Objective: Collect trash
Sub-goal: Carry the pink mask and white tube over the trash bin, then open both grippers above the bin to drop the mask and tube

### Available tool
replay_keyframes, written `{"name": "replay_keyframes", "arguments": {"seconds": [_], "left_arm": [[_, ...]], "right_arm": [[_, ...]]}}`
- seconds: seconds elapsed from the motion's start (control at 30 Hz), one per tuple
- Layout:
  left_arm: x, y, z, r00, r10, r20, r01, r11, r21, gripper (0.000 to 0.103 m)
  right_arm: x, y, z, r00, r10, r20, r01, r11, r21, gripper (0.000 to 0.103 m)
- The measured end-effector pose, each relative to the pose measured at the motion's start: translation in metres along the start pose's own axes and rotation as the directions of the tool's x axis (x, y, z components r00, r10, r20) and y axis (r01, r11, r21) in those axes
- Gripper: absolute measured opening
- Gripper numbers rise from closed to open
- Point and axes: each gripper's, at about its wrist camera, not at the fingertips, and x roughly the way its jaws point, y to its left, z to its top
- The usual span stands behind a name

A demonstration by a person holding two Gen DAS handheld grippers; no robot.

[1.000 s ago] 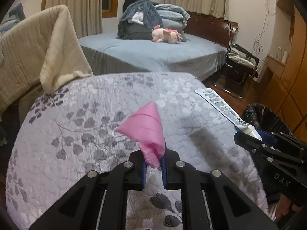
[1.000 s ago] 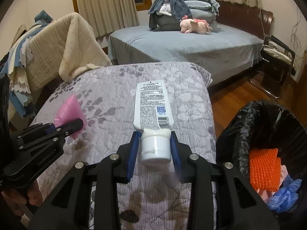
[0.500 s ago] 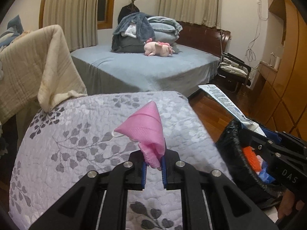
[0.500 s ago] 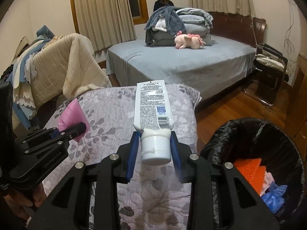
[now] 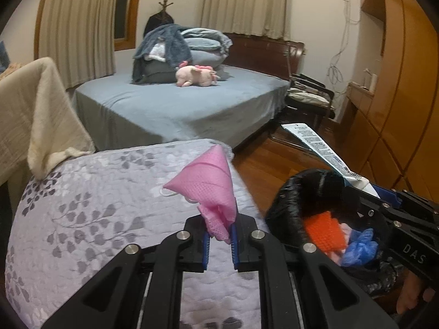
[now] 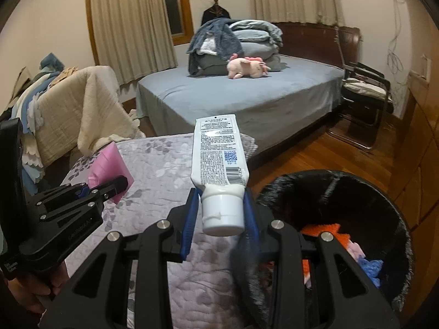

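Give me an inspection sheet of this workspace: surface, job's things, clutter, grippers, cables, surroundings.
Surface: grey floral quilt, bare where visible.
Job's things: pink mesh cloth and white tube, both held; black-lined trash bin at the right holds an orange bristly piece, blue plastic and something pale pink.
Clutter: beige blanket draped at the left.
Grippers: left gripper shut on the cloth; right gripper shut on the tube's cap, beside the bin's rim.
Cables: wires hang on the far wall.
Surroundings: bed with folded bedding and a pink plush toy, chair, wooden cabinets, curtains.
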Motion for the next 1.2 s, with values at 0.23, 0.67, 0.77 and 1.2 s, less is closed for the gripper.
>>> {"name": "replay_keyframes", "arguments": {"seconds": [0.23, 0.67, 0.77, 1.2], "left_arm": [[0.005, -0.041, 0.008, 0.997, -0.072, 0.007, 0.071, 0.996, 0.049, 0.012], [0.021, -0.110, 0.018, 0.981, -0.192, -0.006, 0.192, 0.975, 0.110, 0.012], [0.028, -0.127, 0.020, 0.974, -0.226, -0.020, 0.227, 0.966, 0.125, 0.012], [0.061, -0.169, 0.017, 0.954, -0.289, -0.082, 0.299, 0.940, 0.164, 0.013]], "right_arm": [[-0.016, -0.032, -0.004, 0.998, -0.067, 0.015, 0.066, 0.997, 0.033, 0.032], [-0.041, -0.079, -0.015, 0.987, -0.160, 0.027, 0.157, 0.984, 0.080, 0.032], [-0.045, -0.091, -0.018, 0.984, -0.178, 0.025, 0.175, 0.980, 0.094, 0.032], [-0.042, -0.142, -0.039, 0.962, -0.273, -0.024, 0.273, 0.948, 0.166, 0.032]]}}
